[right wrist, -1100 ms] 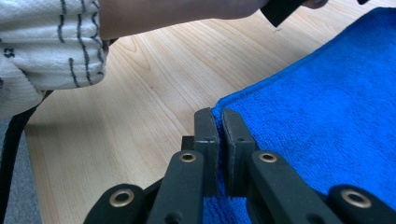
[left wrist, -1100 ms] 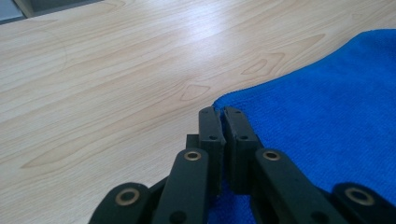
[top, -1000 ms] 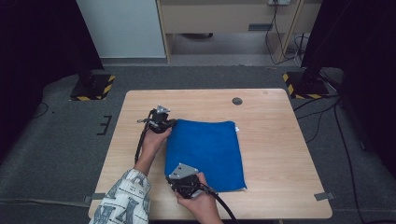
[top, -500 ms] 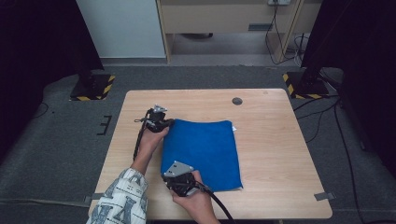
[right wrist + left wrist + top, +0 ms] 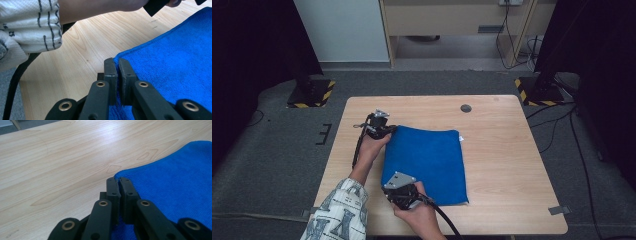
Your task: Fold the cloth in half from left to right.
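Blue cloth (image 5: 427, 162) lies flat on my counter (image 5: 507, 165), left gripper (image 5: 388, 131) clamped on its far-left corner, right gripper (image 5: 401, 192) clamped on near-left.

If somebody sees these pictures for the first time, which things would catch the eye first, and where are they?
The bright blue cloth stands out first, lying flat in the middle of the pale wooden table. Next come the two black grippers at its left edge: the left gripper is shut on the far corner, and the right gripper is shut on the near corner. A patterned sleeve enters at the bottom.
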`<state>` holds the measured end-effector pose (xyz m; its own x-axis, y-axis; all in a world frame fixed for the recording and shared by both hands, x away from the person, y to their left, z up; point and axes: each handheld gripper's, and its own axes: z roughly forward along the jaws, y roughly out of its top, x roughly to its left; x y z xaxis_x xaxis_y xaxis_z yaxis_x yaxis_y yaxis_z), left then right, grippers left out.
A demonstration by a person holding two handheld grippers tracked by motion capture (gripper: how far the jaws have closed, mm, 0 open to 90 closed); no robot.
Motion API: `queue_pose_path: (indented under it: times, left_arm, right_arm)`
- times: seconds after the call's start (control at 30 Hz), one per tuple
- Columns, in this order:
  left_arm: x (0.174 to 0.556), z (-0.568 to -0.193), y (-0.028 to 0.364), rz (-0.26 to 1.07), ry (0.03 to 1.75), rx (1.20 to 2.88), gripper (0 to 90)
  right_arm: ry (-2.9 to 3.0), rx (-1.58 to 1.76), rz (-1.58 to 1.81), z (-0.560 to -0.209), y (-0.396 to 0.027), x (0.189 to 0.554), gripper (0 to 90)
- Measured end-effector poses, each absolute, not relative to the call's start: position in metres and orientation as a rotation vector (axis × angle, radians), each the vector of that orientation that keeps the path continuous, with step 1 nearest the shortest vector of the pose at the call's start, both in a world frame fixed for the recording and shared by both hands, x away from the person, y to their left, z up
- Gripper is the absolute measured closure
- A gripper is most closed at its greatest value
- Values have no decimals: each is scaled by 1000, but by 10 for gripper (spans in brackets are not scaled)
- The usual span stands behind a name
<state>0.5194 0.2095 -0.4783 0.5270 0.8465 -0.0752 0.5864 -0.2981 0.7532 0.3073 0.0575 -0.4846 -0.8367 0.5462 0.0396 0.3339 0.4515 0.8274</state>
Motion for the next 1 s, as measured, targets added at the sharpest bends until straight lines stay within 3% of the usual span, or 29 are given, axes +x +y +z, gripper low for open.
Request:
queue_pose_path:
  times: [0.67, 1.0]
  left_arm:
    - [512, -472, 237, 450, 1188, 1996, 862]
    - [513, -471, 219, 447, 1179, 2019, 862]
  right_arm:
    - [2481, 733, 1369, -479, 88, 305, 861]
    - [2464, 797, 1388, -483, 72, 311, 862]
